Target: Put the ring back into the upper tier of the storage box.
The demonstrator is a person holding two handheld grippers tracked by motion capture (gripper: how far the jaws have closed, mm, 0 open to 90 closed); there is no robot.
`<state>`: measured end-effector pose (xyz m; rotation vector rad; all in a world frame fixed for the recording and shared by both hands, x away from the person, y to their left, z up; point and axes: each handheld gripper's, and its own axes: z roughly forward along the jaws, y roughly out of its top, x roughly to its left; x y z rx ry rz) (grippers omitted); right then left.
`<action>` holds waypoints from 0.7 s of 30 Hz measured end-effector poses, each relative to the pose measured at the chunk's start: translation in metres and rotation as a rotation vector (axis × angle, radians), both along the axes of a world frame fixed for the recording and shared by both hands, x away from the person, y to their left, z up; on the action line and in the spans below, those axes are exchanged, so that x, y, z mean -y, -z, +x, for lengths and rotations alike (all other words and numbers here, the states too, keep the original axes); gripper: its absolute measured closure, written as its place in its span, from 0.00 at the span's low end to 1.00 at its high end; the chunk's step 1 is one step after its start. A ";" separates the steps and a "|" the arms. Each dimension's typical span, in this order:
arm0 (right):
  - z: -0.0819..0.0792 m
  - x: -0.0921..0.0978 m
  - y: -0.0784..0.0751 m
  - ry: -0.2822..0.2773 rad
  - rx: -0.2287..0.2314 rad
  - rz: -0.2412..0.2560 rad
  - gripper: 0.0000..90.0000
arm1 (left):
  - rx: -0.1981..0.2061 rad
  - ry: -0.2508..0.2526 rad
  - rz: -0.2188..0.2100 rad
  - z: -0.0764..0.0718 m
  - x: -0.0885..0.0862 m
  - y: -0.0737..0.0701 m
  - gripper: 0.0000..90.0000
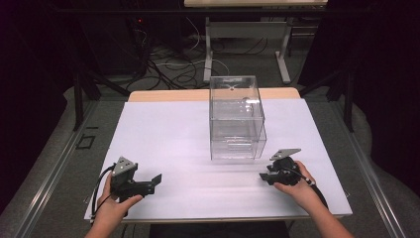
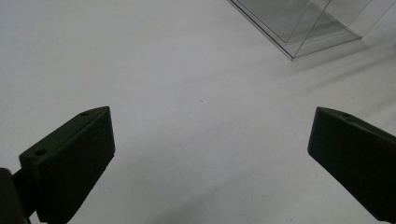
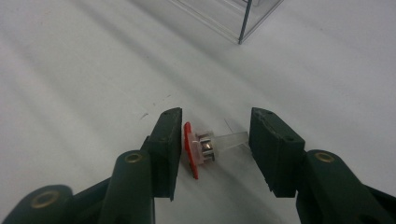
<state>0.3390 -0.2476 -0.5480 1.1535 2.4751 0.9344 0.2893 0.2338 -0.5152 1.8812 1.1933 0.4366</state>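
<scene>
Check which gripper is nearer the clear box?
Right. The right gripper sits just off the near right corner of the clear box, fingers around a small red-capped part. The left gripper is farther off, toward the near left.

table (image 1: 163,129) was bright, surroundings dim | glare streaked the clear box (image 1: 236,106) | soft shadows fell toward the person | near jaws were slightly blurred

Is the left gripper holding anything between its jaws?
No, in the left gripper view the left gripper has its jaws spread wide, with just the bare white table between them.
</scene>
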 end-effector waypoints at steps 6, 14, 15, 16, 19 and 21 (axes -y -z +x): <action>-0.001 -0.002 0.000 0.011 -0.017 -0.014 0.65 | 0.000 0.004 0.005 0.000 0.000 0.000 0.01; -0.001 -0.003 0.000 0.011 -0.012 -0.022 0.65 | 0.000 0.005 0.007 0.000 0.000 0.000 0.01; -0.001 -0.003 0.000 0.011 -0.012 -0.022 0.65 | 0.000 0.005 0.006 0.000 0.000 0.000 0.01; -0.001 -0.003 -0.001 0.016 -0.012 -0.031 0.65 | 0.000 0.005 0.007 0.001 0.000 0.001 0.01; -0.001 -0.004 -0.001 0.018 -0.019 -0.024 0.65 | 0.002 0.006 0.007 0.001 0.000 0.001 0.01; -0.002 -0.005 -0.002 0.024 -0.019 -0.029 0.65 | 0.001 0.005 0.007 0.001 0.000 0.001 0.01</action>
